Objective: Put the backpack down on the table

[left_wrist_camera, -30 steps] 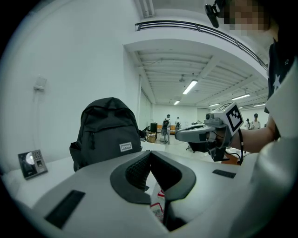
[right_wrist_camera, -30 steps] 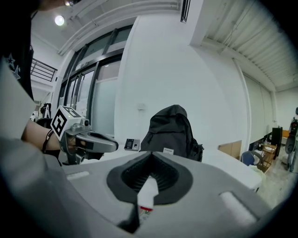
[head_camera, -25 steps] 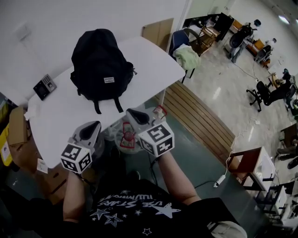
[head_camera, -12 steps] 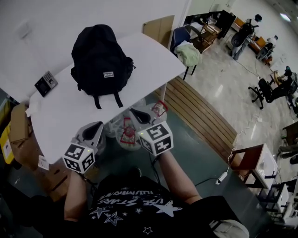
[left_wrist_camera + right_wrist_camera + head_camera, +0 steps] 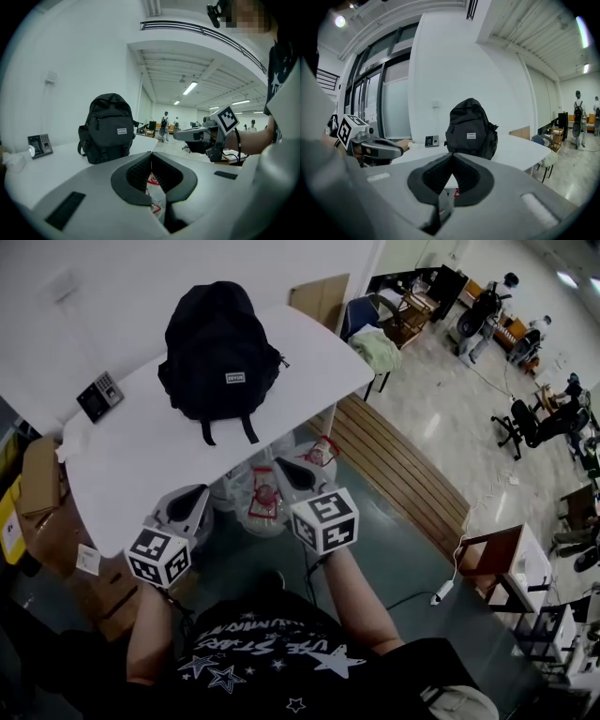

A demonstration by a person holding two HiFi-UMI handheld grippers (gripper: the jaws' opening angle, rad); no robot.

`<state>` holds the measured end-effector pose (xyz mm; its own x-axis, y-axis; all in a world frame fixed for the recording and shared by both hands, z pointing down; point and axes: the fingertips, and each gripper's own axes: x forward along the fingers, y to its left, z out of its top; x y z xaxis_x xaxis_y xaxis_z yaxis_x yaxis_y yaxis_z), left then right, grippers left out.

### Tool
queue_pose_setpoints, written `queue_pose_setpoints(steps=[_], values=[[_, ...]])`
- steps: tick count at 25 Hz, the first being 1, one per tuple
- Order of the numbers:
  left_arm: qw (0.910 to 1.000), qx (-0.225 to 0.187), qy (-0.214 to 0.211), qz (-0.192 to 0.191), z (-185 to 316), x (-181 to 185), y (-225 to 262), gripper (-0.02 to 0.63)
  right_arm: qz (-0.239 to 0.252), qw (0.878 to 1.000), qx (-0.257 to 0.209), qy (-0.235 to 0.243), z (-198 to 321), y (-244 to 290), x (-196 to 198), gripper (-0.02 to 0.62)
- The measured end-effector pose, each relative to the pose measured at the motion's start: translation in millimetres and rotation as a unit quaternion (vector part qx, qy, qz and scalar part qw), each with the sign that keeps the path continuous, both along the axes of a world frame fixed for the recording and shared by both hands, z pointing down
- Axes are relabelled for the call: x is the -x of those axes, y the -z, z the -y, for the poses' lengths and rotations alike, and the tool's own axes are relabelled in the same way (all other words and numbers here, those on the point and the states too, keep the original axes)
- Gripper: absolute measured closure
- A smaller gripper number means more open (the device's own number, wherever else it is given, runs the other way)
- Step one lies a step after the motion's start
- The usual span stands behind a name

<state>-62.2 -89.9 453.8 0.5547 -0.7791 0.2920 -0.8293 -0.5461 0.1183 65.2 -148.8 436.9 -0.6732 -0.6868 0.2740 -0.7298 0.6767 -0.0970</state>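
Note:
A black backpack stands upright on the white table, its two straps hanging toward the near edge; it also shows as the backpack in the left gripper view and the backpack in the right gripper view. My left gripper is shut and empty, just off the table's near edge. My right gripper is shut and empty too, below the table's front edge, well short of the bag. Neither touches the backpack.
A small black keypad device lies at the table's left end. Plastic bags with red print sit on the floor under the table. Cardboard boxes stand at the left. A wooden bench and office chairs are to the right.
Both grippers have drawn back from the table toward me, a little lower in view. The backpack stays standing where it was.

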Motion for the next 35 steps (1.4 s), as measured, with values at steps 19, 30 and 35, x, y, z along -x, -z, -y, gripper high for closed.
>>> queue_pose_setpoints(steps=[19,30,35], values=[[0.9995,-0.016,-0.006,-0.026,-112,76,18,0.598,-0.015,1.0,-0.018,-0.011,-124,20,71,0.595],[0.9983,-0.035,-0.04,-0.025,-161,79,25,0.598,-0.029,0.999,-0.02,-0.017,-183,20,93,0.595],[0.9978,-0.036,-0.05,-0.026,-181,82,22,0.598,-0.03,0.999,-0.023,-0.027,-204,18,94,0.595]])
